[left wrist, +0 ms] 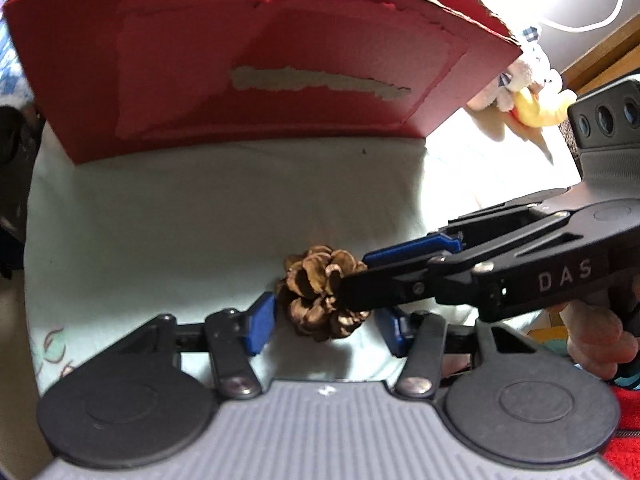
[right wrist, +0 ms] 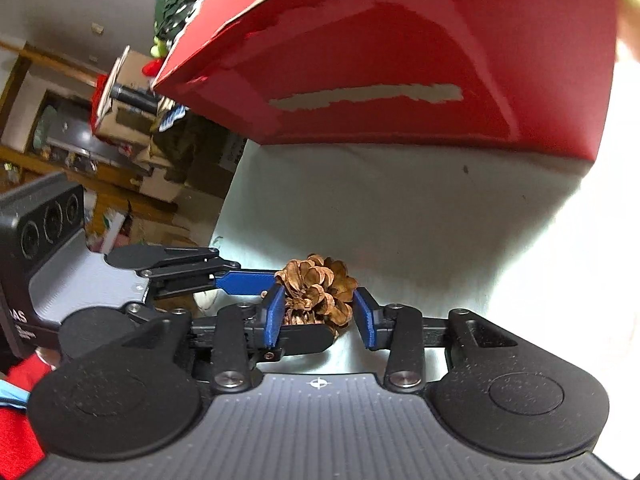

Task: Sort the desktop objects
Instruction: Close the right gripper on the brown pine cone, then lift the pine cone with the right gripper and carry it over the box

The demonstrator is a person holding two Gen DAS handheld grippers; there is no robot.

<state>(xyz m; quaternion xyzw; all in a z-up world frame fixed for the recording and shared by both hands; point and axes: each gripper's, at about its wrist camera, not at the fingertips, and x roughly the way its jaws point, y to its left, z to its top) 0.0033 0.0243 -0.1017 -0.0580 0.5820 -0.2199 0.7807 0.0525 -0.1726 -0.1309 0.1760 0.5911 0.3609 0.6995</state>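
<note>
On the pale cloth over the bench [left wrist: 160,220] lies a brown pine cone [left wrist: 322,292], in front of a red box [left wrist: 260,60] whose label is torn off, leaving no words. Both grippers meet at the cone. The left gripper [left wrist: 326,326] has its blue fingers [left wrist: 262,320] spread wide either side of it; the right gripper [right wrist: 320,312] fingers [right wrist: 276,314] also sit open around it, close to touching. Its body reads "DAS".

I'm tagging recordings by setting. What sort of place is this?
Probably a lived-in home room, not a lab. A plush toy lies beside the red box, the pinecone sits on a pale cloth, and cluttered wooden shelves stand behind.
</note>
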